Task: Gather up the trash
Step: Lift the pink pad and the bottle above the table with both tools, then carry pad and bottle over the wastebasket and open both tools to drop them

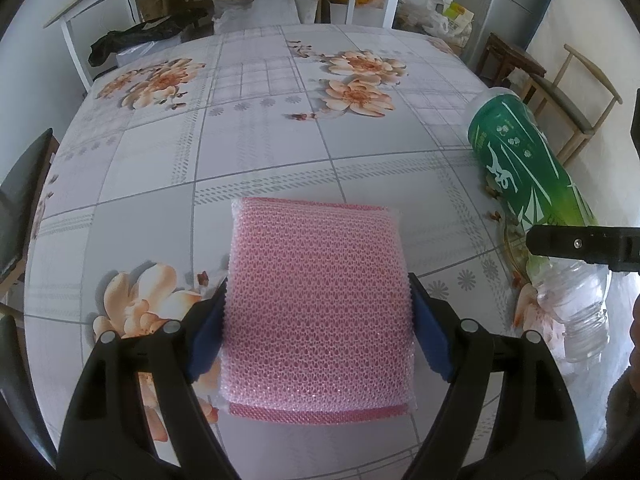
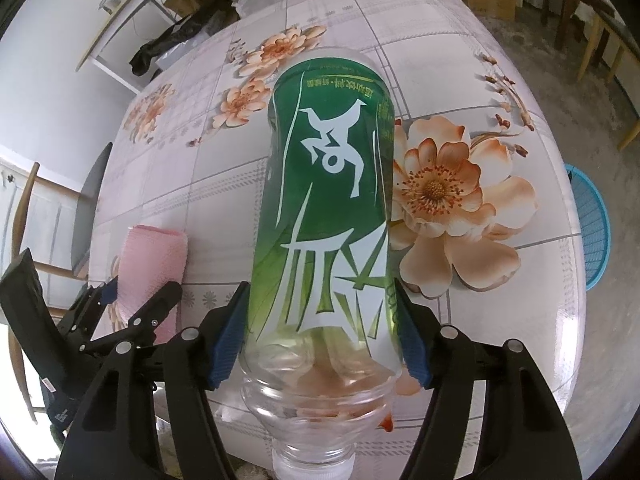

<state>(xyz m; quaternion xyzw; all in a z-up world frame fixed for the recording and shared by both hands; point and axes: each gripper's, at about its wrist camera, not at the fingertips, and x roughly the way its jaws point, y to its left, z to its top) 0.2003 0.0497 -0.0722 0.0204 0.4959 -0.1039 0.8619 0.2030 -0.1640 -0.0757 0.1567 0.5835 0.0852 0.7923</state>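
A pink mesh sponge [image 1: 316,296] in clear wrap lies on the flowered tablecloth [image 1: 276,128]. My left gripper [image 1: 318,288] is shut on it, with a blue pad pressed against each side. To its right lies a clear plastic bottle [image 2: 328,208] with a green label, its neck towards the right wrist camera. My right gripper [image 2: 322,292] is shut on the bottle, and both pads touch the label's lower end. The bottle [image 1: 516,152] also shows in the left wrist view, with one right finger [image 1: 580,244] across it. In the right wrist view the sponge [image 2: 156,252] appears at the left.
A blue mesh basket [image 2: 592,224] stands on the floor beyond the table's right edge. A wooden chair [image 1: 576,96] is at the far right, and a dark chair back [image 1: 24,208] at the left. A black bag [image 1: 132,40] and a white frame stand behind the table.
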